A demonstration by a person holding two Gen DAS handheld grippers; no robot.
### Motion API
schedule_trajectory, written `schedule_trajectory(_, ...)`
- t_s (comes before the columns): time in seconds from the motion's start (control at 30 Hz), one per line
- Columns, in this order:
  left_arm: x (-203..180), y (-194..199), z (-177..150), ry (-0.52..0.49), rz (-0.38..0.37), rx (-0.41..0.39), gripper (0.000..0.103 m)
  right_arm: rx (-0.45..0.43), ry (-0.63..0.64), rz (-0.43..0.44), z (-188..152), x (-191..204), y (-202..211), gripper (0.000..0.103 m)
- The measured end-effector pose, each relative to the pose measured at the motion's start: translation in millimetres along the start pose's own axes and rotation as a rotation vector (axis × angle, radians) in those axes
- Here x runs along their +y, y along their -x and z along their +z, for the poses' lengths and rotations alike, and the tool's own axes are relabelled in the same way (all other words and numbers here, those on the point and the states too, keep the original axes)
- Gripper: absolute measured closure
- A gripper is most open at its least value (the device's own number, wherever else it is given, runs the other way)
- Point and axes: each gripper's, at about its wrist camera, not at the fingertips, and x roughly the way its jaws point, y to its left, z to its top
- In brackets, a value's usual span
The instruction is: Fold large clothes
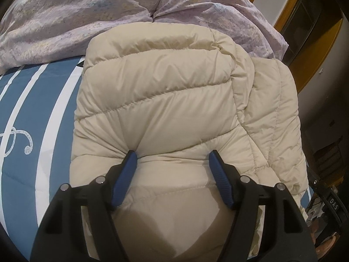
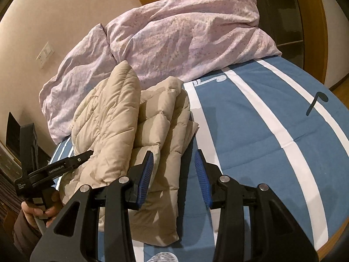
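Both blue fingers [image 1: 128, 170] of the left gripper [image 1: 172, 156] stand wide apart, and their tips press into the puffy top fold of the beige quilted jacket [image 1: 157, 100]; the fabric bulges between them, but the pads do not clamp it. In the right wrist view, the right gripper [image 2: 174, 155] has its jaws parted too, with nothing between them; it hovers above the right edge of the jacket, where the jacket meets the bed cover.

At the lower left of the right wrist view, a person's hand [image 2: 41, 209] holds the black handle of the left tool. White writing on this handle seems to say "GenRobot.AI"; a smaller label below it is too small to read. At the lower right of the left wrist view, a dark object bears the letters "DAS".

The jacket lies folded in the centre of the left wrist view, on a blue bed cover [image 2: 250, 131] with white stripes. This cover also shows a black music note [image 2: 317, 103] at the right of the right wrist view and a pale curl pattern at the left of the left wrist view. Behind the jacket, at the top of both views, lies a crumpled lilac duvet [image 2: 185, 39], touching its far edge. A white wall switch [image 2: 45, 54] sits at the left, and a wooden door frame [image 2: 314, 21] at the upper right.
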Motion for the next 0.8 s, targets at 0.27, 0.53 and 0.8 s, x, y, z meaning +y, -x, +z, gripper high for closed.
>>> schedule_trajectory(0.27, 0, -1, 1, -0.003, 0.003, 0.000, 0.034, -0.016, 0.018, 0.024, 3, 10, 6, 0.062)
schedule_trajectory(0.53, -5, -4, 1, -0.020, 0.014, 0.001, 0.033, -0.029, 0.090, 0.086, 12, 50, 5, 0.062)
schedule_trajectory(0.8, -8, -7, 2, -0.040, 0.012, 0.005, 0.032, -0.014, 0.139, 0.117, 14, 80, -7, 0.062)
